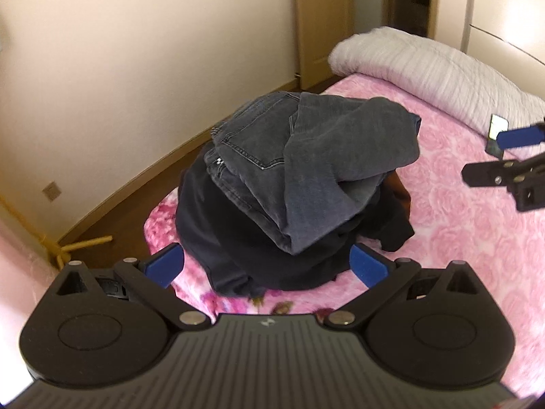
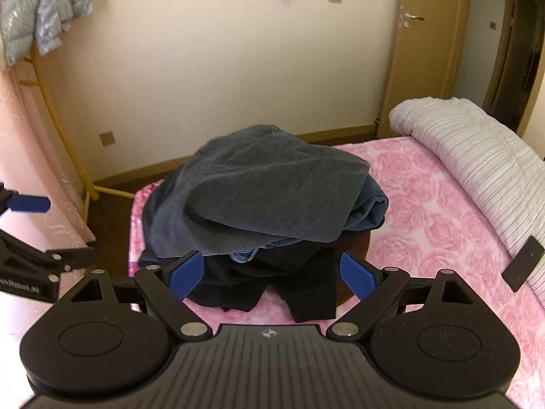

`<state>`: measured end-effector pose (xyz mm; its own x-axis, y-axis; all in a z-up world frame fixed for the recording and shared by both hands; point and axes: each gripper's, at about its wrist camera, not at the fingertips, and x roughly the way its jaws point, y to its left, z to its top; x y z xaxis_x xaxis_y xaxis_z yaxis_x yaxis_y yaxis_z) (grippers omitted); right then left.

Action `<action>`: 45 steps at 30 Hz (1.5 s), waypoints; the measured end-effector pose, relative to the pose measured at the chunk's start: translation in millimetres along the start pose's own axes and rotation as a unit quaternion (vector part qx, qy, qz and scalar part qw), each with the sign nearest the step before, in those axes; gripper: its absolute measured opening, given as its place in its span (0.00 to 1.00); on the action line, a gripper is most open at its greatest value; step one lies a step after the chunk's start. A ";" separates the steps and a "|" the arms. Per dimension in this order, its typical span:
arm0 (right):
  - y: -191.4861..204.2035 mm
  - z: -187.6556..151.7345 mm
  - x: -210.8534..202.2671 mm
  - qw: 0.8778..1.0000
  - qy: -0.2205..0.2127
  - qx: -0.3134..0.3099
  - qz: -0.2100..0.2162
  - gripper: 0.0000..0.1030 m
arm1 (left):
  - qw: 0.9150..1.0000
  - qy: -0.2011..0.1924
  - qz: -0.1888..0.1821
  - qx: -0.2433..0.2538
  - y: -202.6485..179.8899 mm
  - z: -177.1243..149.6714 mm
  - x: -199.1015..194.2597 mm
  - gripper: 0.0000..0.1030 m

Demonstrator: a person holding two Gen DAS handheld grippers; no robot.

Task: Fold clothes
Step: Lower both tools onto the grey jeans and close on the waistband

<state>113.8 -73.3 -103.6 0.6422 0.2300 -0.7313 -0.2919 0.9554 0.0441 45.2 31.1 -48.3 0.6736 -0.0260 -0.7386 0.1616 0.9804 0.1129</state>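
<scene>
1. Left wrist view. We see the left gripper (image 1: 266,266) at 6 o'clock, its blue pads (image 1: 166,266) spread wide and pinching nothing. Between and just beyond the pads lies the pile of clothes (image 1: 293,197) at the centre of the frame, on the pink rose-patterned bedspread (image 1: 460,238). Dark grey jeans (image 1: 306,170), pocket stitching visible, sit on top; a black garment (image 1: 218,238) spreads beneath them, touching the bedspread. A brown fabric edge (image 1: 398,187) shows at the pile's 3 o'clock side. The right gripper (image 1: 504,156) enters at 3 o'clock, well apart from the pile, its two fingers apart and empty. A rolled grey striped quilt (image 1: 425,68) lies at 1 o'clock, with a small dark card (image 1: 497,134) on the bedspread just below it.

2. Right wrist view. We see the right gripper (image 2: 272,274) at 6 o'clock, pads (image 2: 357,276) spread, holding nothing. The pile of clothes (image 2: 269,211) fills the centre, the grey jeans (image 2: 272,187) uppermost, a blue fold (image 2: 371,211) at their 3 o'clock side, the black garment (image 2: 272,283) at the bottom, reaching between the pads. The left gripper (image 2: 34,231) appears at 9 o'clock, fingers apart. The quilt (image 2: 477,156) lies at 2 o'clock, the dark card (image 2: 523,267) at 3 o'clock. A pale padded jacket (image 2: 37,6) hangs at 11 o'clock; a wooden door (image 2: 425,51) stands at 1 o'clock.
</scene>
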 end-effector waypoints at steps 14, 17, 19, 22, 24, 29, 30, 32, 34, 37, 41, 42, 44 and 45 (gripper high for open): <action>16.7 65.0 94.5 0.998 0.046 0.039 -0.031 0.87 | 0.991 0.024 -0.132 0.002 120.7 78.2 160.5 0.88; 26.0 82.8 107.8 0.999 0.039 0.010 -0.028 0.87 | 0.988 0.046 -0.146 -0.033 138.8 92.2 193.3 0.87; 33.6 92.4 118.8 0.999 0.041 -0.014 -0.017 0.87 | 0.985 0.061 -0.155 -0.054 145.0 97.1 212.3 0.72; 52.4 103.3 132.5 0.998 0.040 -0.058 -0.002 0.87 | 0.983 0.079 -0.150 -0.077 152.6 99.2 230.9 0.52; 67.7 109.0 142.4 0.995 0.044 -0.089 0.006 0.87 | 0.983 0.087 -0.137 -0.090 158.6 97.1 238.9 0.48; 111.1 117.2 180.0 0.983 0.062 -0.173 0.024 0.87 | 0.981 0.097 -0.100 -0.137 185.9 82.9 244.8 0.48; 122.2 117.8 190.5 0.979 0.068 -0.188 0.025 0.87 | 0.980 0.098 -0.093 -0.147 192.3 80.4 244.5 0.48; 142.9 116.9 213.2 0.975 0.082 -0.206 0.026 0.87 | 0.978 0.099 -0.084 -0.165 203.9 76.2 243.1 0.50; 161.2 115.6 237.4 0.969 0.096 -0.225 0.020 0.87 | 0.975 0.098 -0.079 -0.182 213.8 73.0 241.2 0.56; 182.1 107.3 272.3 0.958 0.121 -0.261 -0.005 0.86 | 0.972 0.095 -0.080 -0.200 225.3 69.0 237.8 0.63; 191.8 96.4 292.8 0.942 0.140 -0.301 -0.044 0.68 | 0.968 0.089 -0.099 -0.213 230.6 63.5 239.5 0.67; 189.2 98.0 291.3 0.943 0.138 -0.298 -0.045 0.65 | 0.966 0.089 -0.105 -0.216 229.3 62.1 241.4 0.67; 182.4 102.4 286.2 0.947 0.138 -0.287 -0.034 0.54 | 0.963 0.092 -0.118 -0.225 226.1 59.9 245.1 0.67; 176.8 105.4 282.6 0.951 0.138 -0.275 -0.026 0.35 | 0.960 0.093 -0.125 -0.231 224.4 59.7 247.7 0.67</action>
<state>318.4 180.1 -230.8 0.4777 0.0555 -0.8768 -0.6407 0.7049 -0.3044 291.4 233.0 -166.2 0.5071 -0.2795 -0.8153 -0.0649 0.9309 -0.3595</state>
